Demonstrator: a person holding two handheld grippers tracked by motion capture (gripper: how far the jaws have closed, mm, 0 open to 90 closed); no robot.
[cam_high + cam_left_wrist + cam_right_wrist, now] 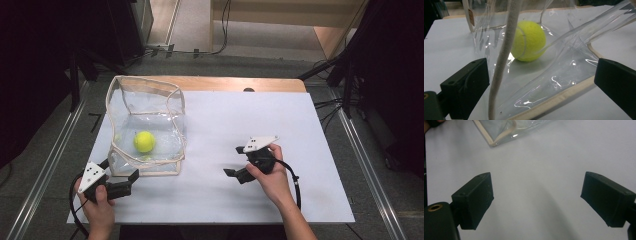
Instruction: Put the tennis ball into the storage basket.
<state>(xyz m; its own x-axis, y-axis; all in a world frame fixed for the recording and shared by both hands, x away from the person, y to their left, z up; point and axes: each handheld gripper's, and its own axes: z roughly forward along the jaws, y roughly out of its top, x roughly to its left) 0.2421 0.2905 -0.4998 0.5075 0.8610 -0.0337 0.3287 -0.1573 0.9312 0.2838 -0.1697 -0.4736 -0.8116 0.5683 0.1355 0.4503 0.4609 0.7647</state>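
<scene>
A wooden table [220, 83] carries a white sheet [240, 130], with a clear bag [145, 125] resting on it

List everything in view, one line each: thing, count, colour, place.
tennis ball: one, yellow-green, inside the bag, on its floor.
clear bag: one, transparent with cream edging, open-topped, left half of the sheet.
white sheet: one, white, covering most of the tabletop.
table: one, wooden, its far edge showing beyond the sheet.
cables: several, black, on the floor behind the table.
left gripper: one, black, jaws apart, at the bag's near edge.
right gripper: one, black, jaws apart, over bare sheet right of the bag.
hands: two, each holding a gripper.
</scene>
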